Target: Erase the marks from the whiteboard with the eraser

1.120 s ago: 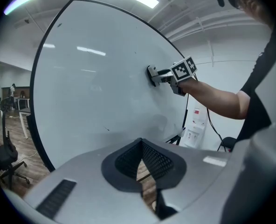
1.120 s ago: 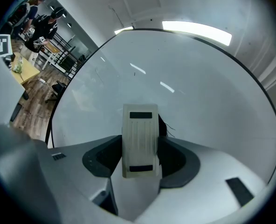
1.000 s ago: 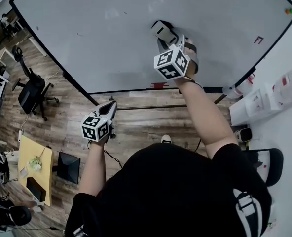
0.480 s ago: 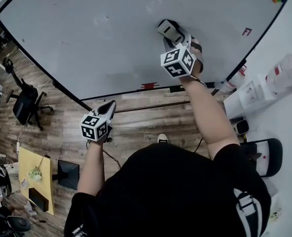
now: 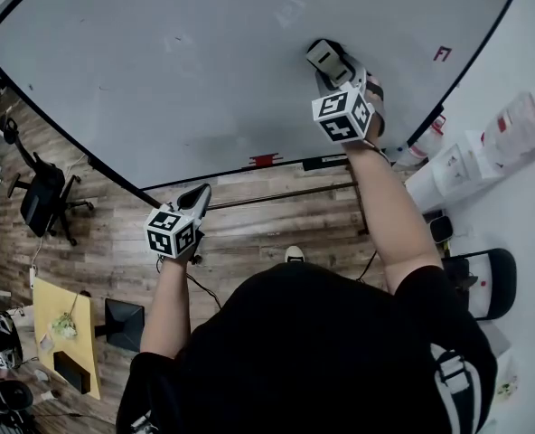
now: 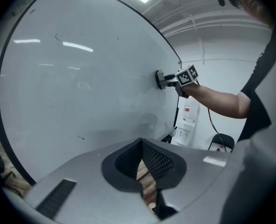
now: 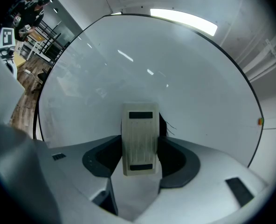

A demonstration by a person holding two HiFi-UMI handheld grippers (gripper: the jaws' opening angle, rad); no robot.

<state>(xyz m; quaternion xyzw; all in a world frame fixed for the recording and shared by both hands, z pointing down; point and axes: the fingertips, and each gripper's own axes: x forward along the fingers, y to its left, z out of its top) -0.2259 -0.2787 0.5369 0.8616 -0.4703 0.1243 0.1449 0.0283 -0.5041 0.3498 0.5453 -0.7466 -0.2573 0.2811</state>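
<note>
The right gripper [image 7: 139, 161] clamps its jaws on the long sides of the eraser [image 7: 139, 133]. The eraser's long axis stands upright between them, its ribbed back toward the camera and its other face flat on the whiteboard [image 7: 175, 73], toward the board's right edge. The left gripper [image 6: 142, 169], jaws together and empty, hangs below the whiteboard's lower edge.

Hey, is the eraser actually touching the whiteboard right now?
Touching. The left gripper view shows it side-on: the eraser, held in the right gripper, sits flat against the whiteboard with no gap visible.
</note>
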